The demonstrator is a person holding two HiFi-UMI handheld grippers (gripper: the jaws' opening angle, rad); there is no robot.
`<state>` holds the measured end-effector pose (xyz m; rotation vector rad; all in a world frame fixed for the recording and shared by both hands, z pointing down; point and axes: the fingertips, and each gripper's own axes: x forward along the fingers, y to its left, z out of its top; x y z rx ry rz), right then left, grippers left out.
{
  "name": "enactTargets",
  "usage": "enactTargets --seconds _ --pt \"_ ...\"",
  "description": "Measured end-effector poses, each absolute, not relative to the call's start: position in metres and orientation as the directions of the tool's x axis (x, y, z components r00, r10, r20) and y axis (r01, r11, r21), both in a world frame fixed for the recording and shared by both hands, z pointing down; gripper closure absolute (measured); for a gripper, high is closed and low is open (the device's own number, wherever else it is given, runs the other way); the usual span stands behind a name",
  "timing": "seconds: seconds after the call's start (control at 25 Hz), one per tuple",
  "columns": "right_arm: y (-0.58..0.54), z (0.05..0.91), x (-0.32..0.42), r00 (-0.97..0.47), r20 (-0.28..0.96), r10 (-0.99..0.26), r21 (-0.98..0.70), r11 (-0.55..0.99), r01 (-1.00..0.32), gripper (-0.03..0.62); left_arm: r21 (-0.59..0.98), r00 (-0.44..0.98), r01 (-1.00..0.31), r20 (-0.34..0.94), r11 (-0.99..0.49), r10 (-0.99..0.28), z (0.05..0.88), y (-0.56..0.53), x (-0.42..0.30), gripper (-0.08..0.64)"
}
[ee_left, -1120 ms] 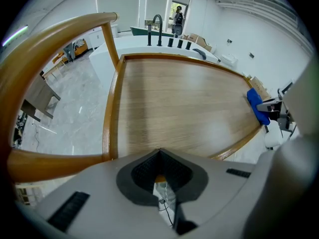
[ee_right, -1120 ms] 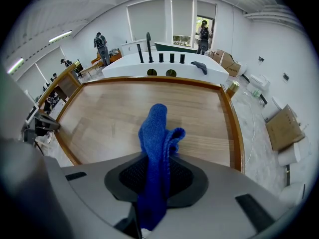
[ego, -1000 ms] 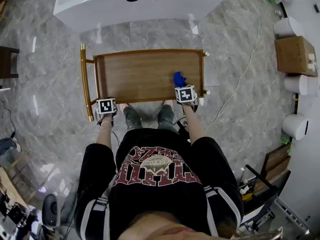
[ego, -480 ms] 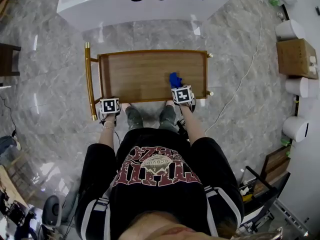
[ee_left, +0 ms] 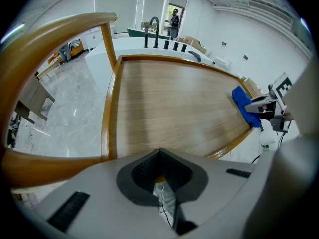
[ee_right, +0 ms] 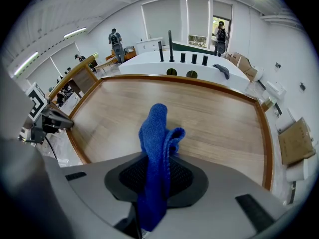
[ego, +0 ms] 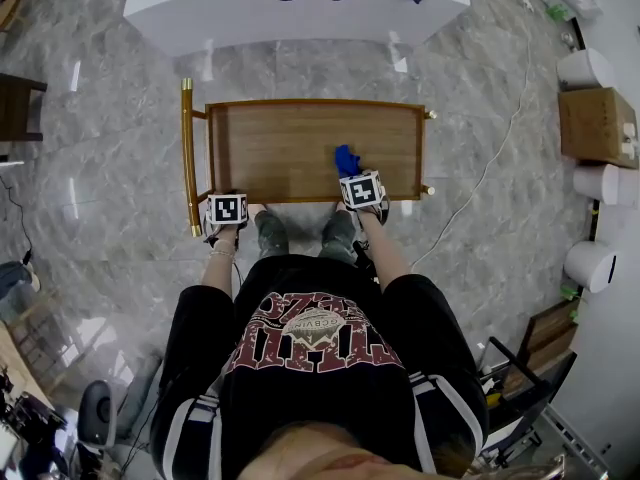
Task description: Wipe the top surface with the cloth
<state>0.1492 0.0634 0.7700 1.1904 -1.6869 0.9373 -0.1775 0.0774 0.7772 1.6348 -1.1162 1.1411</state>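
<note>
Right gripper (ego: 352,175), clamped on the blue cloth (ee_right: 158,133), has slid left along the cart top (ego: 290,143), so wiping is likely under way; left gripper (ee_left: 159,176) closed, idle.

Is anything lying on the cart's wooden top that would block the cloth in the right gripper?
Nothing visible does. The wooden top is bare from rim to rim. The blue cloth, clamped in the right gripper, is above it near the front rim. The left gripper sits at the near left corner, off the surface.
</note>
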Motion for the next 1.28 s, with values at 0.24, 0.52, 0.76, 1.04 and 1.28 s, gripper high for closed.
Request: enactTargets --seconds 0.24,0.52,0.76,1.04,1.28 --pt "0.06 0.77 0.129 -0.218 0.922 -0.32 -0.127 0.283 -0.951 0.495 0.158 0.214 -0.951 0.957 -0.266 -0.197 0.777 0.078 -0.178 0.511" --pt "0.057 0.769 0.109 -0.248 0.915 -0.317 -0.155 0.29 -0.944 0.495 0.171 0.228 -0.949 0.953 -0.265 -0.2 0.776 0.078 -0.178 0.511" --pt "0.055 0.77 0.094 -0.264 0.913 -0.311 -0.161 0.319 -0.934 0.495 0.189 0.247 -0.944 0.948 -0.271 -0.198 0.775 0.077 -0.179 0.512" --pt "0.052 0.77 0.08 -0.282 0.91 -0.304 -0.173 0.339 -0.925 0.495 0.195 0.253 -0.943 0.946 -0.269 -0.203 0.775 0.078 -0.18 0.512" --pt "0.049 0.769 0.066 -0.304 0.906 -0.294 -0.192 0.354 -0.915 0.495 0.199 0.26 -0.943 0.942 -0.268 -0.212 0.773 0.076 -0.179 0.512"
